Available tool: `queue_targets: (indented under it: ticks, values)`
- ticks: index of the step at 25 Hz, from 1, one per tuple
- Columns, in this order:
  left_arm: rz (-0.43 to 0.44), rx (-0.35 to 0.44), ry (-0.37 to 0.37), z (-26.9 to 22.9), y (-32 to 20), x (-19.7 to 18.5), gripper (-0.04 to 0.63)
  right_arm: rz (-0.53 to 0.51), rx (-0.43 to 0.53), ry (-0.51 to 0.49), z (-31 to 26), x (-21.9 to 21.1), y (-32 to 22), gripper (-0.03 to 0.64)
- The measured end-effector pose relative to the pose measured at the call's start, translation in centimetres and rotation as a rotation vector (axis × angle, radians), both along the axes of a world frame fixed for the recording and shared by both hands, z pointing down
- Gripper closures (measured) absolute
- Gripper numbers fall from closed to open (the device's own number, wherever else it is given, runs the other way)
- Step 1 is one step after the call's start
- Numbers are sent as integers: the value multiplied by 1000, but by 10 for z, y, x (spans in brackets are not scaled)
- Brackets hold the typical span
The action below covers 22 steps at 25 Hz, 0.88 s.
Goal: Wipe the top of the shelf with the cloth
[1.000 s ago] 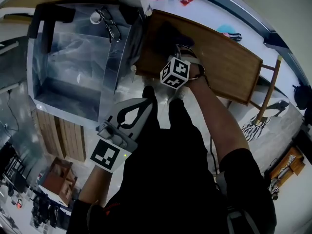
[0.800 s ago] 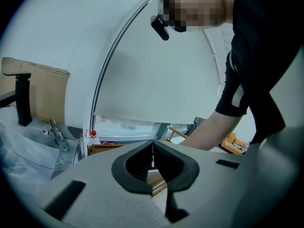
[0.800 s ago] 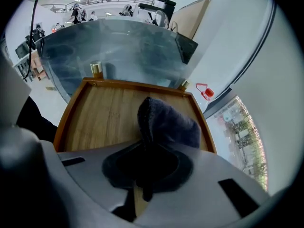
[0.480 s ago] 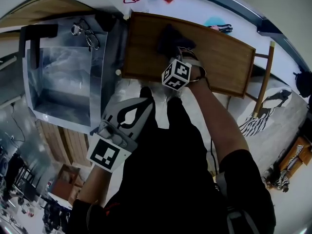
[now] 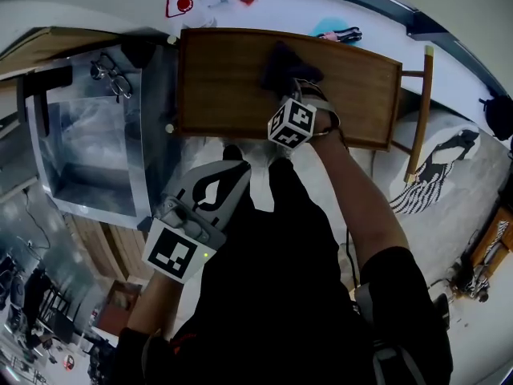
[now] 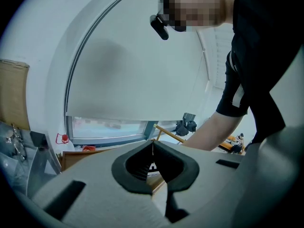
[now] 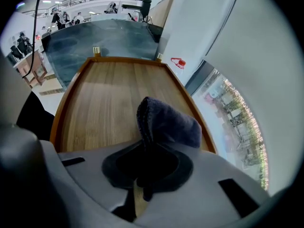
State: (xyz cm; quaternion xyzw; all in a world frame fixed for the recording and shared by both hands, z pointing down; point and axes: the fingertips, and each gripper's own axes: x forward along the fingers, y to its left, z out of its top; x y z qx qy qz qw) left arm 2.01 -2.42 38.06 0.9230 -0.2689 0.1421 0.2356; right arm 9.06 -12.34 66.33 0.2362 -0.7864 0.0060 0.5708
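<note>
We hold the right gripper (image 5: 287, 85) over the shelf (image 5: 216, 87), and its jaws are clamped on the dark cloth (image 5: 280, 61). In the right gripper view a fold of the cloth (image 7: 164, 120) stands up out of the closed jaws and bulges forward over the wooden top (image 7: 104, 99). From the head view, the cloth sits about midway along the shelf's length, nearer its far long edge than its near one. It seems to rest on the wood, though we cannot be sure of contact. The top is brown plank with a raised rim all round.

Our left gripper (image 5: 232, 163) hangs off the shelf, on its near side, close against our dark clothing. Its jaws are pressed together with nothing between them, and in the left gripper view only a thin seam shows where the tips (image 6: 152, 145) meet.

A metal basin (image 5: 152, 175) stands just beside the shelf's left end. A pair of glasses (image 5: 107, 72) lies on the basin's rim, near the shelf's far left corner.
</note>
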Motion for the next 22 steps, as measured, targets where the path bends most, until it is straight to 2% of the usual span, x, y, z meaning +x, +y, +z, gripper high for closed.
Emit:
queue_targets:
  ticks: [11, 22]
  values:
    - [77, 5, 1, -4, 3, 59, 574, 94, -4, 17, 1, 77, 9, 589]
    - [142, 9, -7, -5, 3, 101, 574, 194, -10, 36, 1, 143, 12, 589]
